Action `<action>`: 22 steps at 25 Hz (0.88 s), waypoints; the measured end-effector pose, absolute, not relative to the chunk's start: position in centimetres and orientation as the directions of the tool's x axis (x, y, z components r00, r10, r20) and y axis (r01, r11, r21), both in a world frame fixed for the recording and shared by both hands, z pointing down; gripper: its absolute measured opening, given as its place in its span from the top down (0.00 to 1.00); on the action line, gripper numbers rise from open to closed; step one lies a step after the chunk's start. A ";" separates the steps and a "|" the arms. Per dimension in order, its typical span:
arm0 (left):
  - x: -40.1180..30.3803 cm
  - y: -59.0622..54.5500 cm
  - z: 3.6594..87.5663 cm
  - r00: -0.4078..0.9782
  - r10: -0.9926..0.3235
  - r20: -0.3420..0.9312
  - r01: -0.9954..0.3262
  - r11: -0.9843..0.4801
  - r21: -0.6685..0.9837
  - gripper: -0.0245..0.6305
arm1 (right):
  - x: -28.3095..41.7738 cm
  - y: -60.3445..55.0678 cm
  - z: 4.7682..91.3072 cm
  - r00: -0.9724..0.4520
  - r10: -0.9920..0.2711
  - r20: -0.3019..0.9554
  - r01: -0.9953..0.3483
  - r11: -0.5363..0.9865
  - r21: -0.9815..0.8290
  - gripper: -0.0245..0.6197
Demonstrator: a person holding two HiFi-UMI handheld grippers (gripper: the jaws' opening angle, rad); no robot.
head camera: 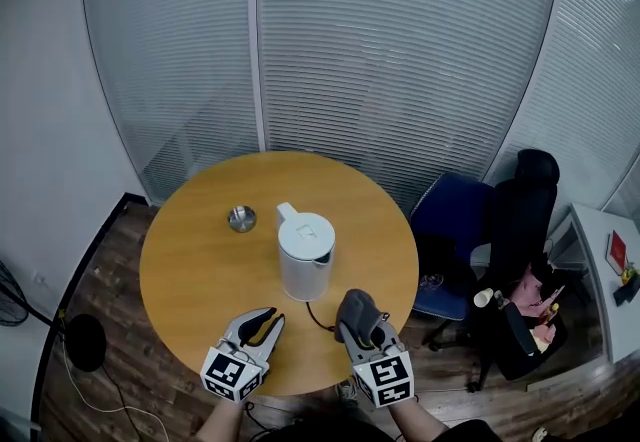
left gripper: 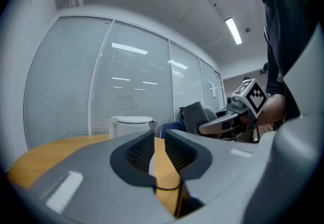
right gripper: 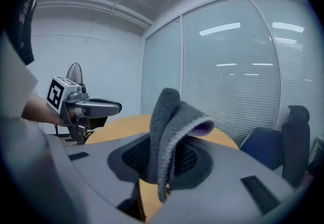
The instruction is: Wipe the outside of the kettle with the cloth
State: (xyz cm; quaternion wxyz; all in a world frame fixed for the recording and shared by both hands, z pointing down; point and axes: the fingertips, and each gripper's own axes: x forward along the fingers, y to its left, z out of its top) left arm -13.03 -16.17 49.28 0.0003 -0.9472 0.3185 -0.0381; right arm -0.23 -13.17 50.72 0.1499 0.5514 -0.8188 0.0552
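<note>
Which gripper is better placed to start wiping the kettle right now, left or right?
Right. The right gripper is shut on the grey cloth, just in front of the kettle. The left gripper holds nothing, its jaws nearly together.

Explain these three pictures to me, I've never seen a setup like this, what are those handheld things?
A person holds two handheld grippers, each with two jaws; the patterned cubes belong to them. One picture looks down from a camera on the person's head; the other two come from cameras on the grippers. On the round wooden table stand a white kettle and a small metal bowl. The right gripper clamps a grey cloth; the left gripper holds nothing, jaws nearly together.
</note>
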 end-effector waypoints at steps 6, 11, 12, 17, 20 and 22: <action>-14.6 -13.7 50.3 0.794 -0.602 0.080 -0.605 -0.796 0.008 0.93 | -1.9 -10.6 50.8 -0.333 -0.894 0.301 -0.926 0.369 0.072 0.81; -15.7 -11.6 51.0 0.798 -0.596 0.089 -0.600 -0.800 0.023 0.94 | -3.1 -8.5 50.9 -0.319 -0.899 0.300 -0.934 0.352 0.064 0.81; -16.0 -11.2 51.1 0.798 -0.596 0.091 -0.600 -0.799 0.026 0.94 | -3.3 -8.1 51.0 -0.314 -0.901 0.300 -0.936 0.347 0.061 0.81; -17.0 -9.7 51.8 0.791 -0.605 0.092 -0.610 -0.791 0.044 0.95 | -3.9 -6.6 51.4 -0.296 -0.906 0.304 -0.943 0.327 0.058 0.81; -17.5 -9.1 52.1 0.789 -0.607 0.095 -0.613 -0.789 0.050 0.95 | -4.3 -5.9 51.6 -0.290 -0.906 0.308 -0.946 0.321 0.053 0.81; -17.9 -8.7 52.3 0.786 -0.611 0.098 -0.617 -0.785 0.052 0.95 | -4.5 -5.5 51.7 -0.285 -0.907 0.311 -0.948 0.315 0.048 0.81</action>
